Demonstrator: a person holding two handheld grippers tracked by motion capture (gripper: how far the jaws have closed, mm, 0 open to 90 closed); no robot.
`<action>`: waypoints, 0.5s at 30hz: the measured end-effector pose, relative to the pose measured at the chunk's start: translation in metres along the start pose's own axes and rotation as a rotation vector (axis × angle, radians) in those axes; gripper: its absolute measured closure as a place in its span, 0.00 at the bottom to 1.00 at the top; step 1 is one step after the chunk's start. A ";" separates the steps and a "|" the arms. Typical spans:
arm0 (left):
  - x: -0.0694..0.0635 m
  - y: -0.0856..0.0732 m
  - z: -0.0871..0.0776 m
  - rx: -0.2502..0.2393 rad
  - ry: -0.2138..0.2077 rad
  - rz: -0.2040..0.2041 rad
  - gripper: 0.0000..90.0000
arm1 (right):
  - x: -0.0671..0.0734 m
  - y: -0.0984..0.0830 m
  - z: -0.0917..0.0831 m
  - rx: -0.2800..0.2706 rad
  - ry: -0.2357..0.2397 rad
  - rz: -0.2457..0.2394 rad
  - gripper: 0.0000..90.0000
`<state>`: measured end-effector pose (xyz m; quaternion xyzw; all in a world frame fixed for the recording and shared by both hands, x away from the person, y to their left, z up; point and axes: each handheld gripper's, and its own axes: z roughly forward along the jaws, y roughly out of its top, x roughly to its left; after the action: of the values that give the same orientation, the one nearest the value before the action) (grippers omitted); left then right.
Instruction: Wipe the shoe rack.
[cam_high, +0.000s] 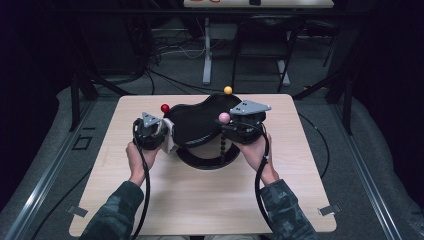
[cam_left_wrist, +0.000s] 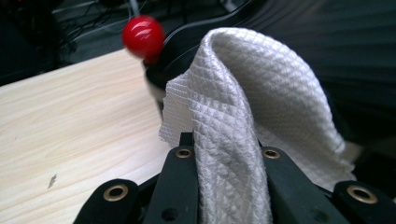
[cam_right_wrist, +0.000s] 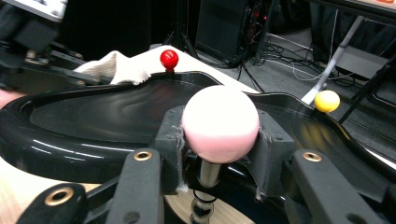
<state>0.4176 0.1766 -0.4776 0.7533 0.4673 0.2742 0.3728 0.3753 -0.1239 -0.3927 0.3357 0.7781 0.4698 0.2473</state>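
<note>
A glossy black curved tray (cam_high: 197, 125) stands on legs topped with coloured balls in the middle of the wooden table (cam_high: 200, 195). My left gripper (cam_high: 162, 134) is shut on a white quilted cloth (cam_left_wrist: 243, 116) and holds it against the tray's left rim, beside the red ball (cam_left_wrist: 143, 36). My right gripper (cam_high: 226, 124) is shut on the pink ball (cam_right_wrist: 219, 123) at the tray's near right side. In the right gripper view the red ball (cam_right_wrist: 169, 59) and the cloth (cam_right_wrist: 116, 67) lie across the tray (cam_right_wrist: 116, 112). A yellow ball (cam_high: 228, 90) tops the far edge.
A beaded black leg (cam_high: 222, 147) hangs under the pink ball. A second black ring-shaped tier (cam_high: 210, 161) sits below the tray. Behind the table are cables on the floor and a white desk leg (cam_high: 207, 50). Bare wood spreads in front of the tray.
</note>
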 end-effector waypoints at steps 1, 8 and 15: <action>0.002 0.000 0.003 0.008 0.002 -0.009 0.94 | 0.000 0.000 0.000 -0.004 -0.003 -0.003 0.67; 0.017 0.000 0.024 0.048 0.029 -0.054 0.94 | 0.001 0.000 0.000 0.003 -0.013 -0.004 0.67; 0.029 0.006 0.038 0.080 0.056 -0.061 0.94 | 0.002 0.001 0.000 0.009 -0.017 -0.011 0.67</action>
<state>0.4618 0.1898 -0.4929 0.7450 0.5108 0.2649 0.3374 0.3741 -0.1224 -0.3921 0.3366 0.7799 0.4622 0.2547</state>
